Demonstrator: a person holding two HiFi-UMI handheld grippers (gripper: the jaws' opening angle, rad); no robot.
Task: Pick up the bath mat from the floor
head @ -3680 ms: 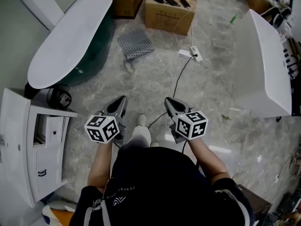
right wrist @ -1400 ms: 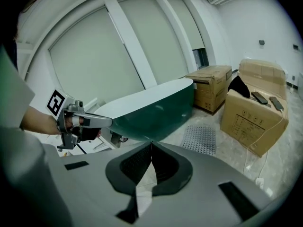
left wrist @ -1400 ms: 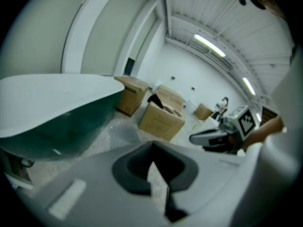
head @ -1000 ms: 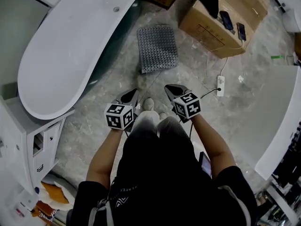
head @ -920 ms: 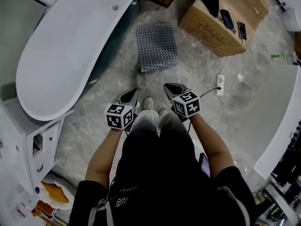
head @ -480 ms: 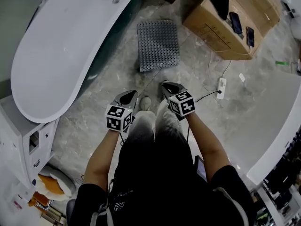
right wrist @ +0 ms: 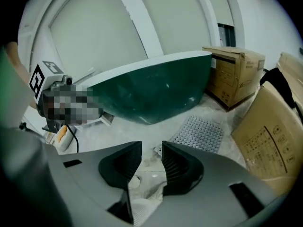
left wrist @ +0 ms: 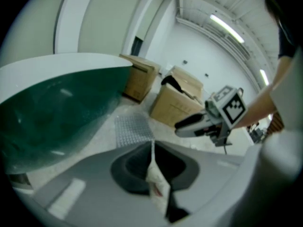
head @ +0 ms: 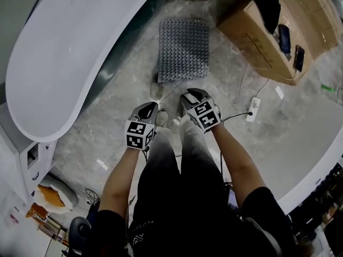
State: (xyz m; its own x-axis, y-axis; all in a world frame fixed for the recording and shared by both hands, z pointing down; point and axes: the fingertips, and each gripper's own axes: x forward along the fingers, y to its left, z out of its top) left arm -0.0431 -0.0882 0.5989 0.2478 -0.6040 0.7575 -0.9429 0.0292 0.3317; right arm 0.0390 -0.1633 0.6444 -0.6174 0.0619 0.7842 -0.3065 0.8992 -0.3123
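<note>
Nearest, the person's legs [head: 182,165] run up the middle of the head view, with a pale shoe [head: 162,118] at their end; the left gripper [head: 148,109] hovers just beside that shoe at about ten o'clock, its jaws pressed together with nothing caught in them; the right gripper [head: 192,96] sits at about two o'clock of the shoe, its jaws apart (they have just been opening), with only bare floor [head: 123,122] and shoe showing through the gap. Beyond them the grey bath mat [head: 184,50] lies flat on the floor, at one o'clock from the left gripper and twelve o'clock from the right; its near edge is close to the right gripper's tips yet apart from them. Farther off, a white bathtub [head: 80,52] curves at ten o'clock; a cardboard box [head: 268,42] stands at two o'clock.
</note>
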